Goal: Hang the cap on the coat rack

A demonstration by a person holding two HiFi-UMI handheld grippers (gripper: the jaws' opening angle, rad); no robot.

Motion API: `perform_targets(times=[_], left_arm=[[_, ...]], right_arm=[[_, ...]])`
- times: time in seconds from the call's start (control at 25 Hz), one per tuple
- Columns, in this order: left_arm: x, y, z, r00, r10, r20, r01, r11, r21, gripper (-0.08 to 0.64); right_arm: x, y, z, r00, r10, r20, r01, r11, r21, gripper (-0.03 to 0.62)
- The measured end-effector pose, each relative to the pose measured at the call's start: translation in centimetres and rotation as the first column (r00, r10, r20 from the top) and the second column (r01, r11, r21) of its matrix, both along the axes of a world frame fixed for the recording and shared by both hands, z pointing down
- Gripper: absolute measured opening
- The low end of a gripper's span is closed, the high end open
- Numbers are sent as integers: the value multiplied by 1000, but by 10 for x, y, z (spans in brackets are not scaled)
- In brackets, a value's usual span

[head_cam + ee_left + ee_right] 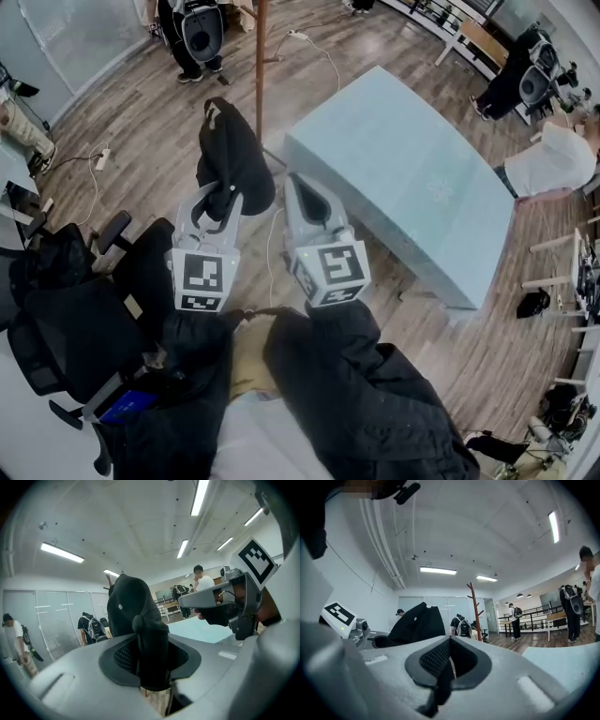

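Note:
A black cap [231, 155] hangs in the air, pinched by its brim in my left gripper [223, 195], which is shut on it. In the left gripper view the cap [132, 606] rises upright from between the pads. The brown wooden coat rack [260, 66] stands just beyond the cap; its pole and pegs [475, 611] show in the right gripper view, right of the cap [417, 623]. My right gripper [293, 185] hovers beside the cap, to its right, shut with nothing in it. Its jaws [449, 660] point toward the rack.
A light blue table [403, 178] stands to the right of the rack. Black office chairs [66, 309] crowd the left side. People stand at the far end of the room [192, 33]. A cable [319, 47] lies on the wooden floor.

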State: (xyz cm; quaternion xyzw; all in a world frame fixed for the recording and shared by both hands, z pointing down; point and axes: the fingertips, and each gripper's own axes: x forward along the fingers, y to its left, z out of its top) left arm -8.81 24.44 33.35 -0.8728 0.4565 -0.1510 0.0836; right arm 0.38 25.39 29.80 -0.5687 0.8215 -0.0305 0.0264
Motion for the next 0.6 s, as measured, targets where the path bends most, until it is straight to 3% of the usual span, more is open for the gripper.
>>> perform_targets(times=[0.6], left_arm=[[30,4,26,998,-63,16,63,996,-55,117]], right_arm=[[46,19,41,999,-43,-14,42,995,-89,-5]])
